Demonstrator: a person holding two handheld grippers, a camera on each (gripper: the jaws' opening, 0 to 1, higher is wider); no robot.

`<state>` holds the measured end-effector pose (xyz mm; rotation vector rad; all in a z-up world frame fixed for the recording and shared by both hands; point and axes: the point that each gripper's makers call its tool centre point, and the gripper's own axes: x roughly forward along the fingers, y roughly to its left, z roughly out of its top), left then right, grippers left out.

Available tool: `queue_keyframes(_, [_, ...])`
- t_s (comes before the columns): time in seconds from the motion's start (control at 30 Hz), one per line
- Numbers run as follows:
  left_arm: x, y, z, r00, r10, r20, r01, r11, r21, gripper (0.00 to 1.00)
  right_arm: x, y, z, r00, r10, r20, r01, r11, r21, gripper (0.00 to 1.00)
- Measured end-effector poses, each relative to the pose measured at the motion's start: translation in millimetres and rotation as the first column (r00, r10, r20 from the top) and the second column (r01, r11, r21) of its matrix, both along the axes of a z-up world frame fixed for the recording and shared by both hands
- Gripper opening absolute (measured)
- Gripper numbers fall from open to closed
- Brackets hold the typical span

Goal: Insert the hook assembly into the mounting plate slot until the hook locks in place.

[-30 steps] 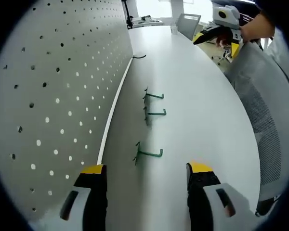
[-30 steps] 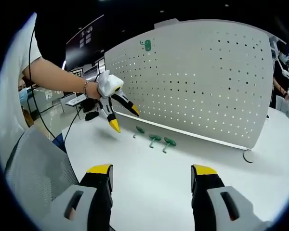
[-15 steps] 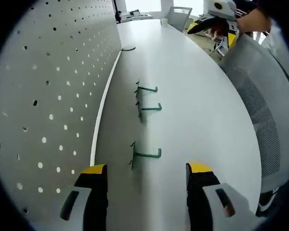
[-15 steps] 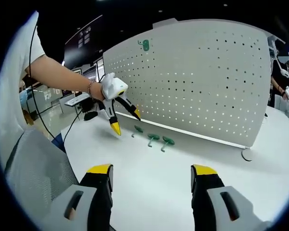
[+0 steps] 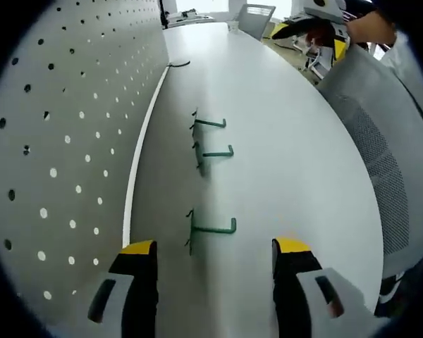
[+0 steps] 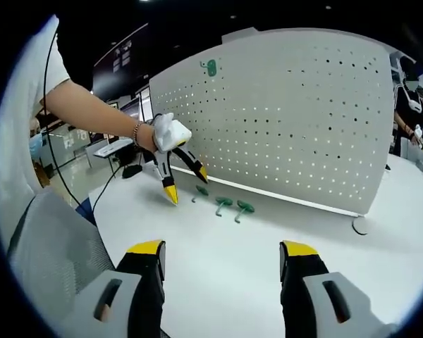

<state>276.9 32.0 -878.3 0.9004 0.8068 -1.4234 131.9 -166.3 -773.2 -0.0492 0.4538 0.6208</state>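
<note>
Three green wire hooks lie in a row on the white table (image 5: 296, 162) beside the white pegboard (image 5: 56, 141). In the left gripper view the nearest hook (image 5: 211, 229) lies just ahead of my left gripper (image 5: 213, 246), which is open and empty; the other two hooks (image 5: 215, 153) (image 5: 210, 123) lie farther off. In the right gripper view the left gripper (image 6: 187, 183), held by a hand, hovers over the leftmost hook (image 6: 201, 191) of the row. My right gripper (image 6: 222, 248) stands open and empty, well back from the hooks (image 6: 234, 206).
A green fitting (image 6: 211, 67) hangs high on the pegboard (image 6: 289, 120). A round foot (image 6: 359, 225) sits at the board's right end. A grey mesh chair (image 5: 381, 155) stands by the table edge. The right gripper (image 5: 314, 24) appears at the far end.
My left gripper has come down and closer to the nearest green hook, along the pegboard. The right gripper has stayed put, and the hooks lie as before.
</note>
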Motion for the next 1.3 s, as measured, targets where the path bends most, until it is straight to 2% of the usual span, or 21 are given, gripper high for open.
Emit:
queue_keyframes(0.17, [-1.3, 2.0, -5.8, 1.000, -0.006, -0.006, 0.006, 1.000, 0.016, 0.67, -0.1, -1.3, -1.4, 1.000, -0.008, -0.003, 0.008, 1.000, 0.004, 0.63])
queue_keyframes(0.33, [-2.8, -0.3, -5.1, 0.999, 0.006, -0.038, -0.006, 1.000, 0.005, 0.66, -0.2, -2.4, -2.3, 1.000, -0.012, -0.004, 0.012, 1.000, 0.013, 0.63])
queue_keyframes(0.63, [-0.7, -0.8, -4.3, 0.999, 0.012, -0.036, -0.013, 1.000, -0.017, 0.63, 0.4, -2.4, -2.3, 1.000, -0.011, -0.006, 0.011, 1.000, 0.014, 0.62])
queue_keyframes(1.1, [11.2, 0.6, -1.6, 0.997, 0.072, -0.038, -0.073, 0.997, -0.026, 0.42, 0.2, -4.1, -3.3, 1.000, -0.019, -0.011, 0.020, 1.000, 0.016, 0.61])
queue_keyframes(1.3, [12.1, -0.2, -2.0, 0.995, 0.099, -0.034, -0.099, 0.995, -0.024, 0.39, 0.6, -3.5, -3.8, 1.000, -0.017, -0.011, 0.017, 1.000, 0.013, 0.60])
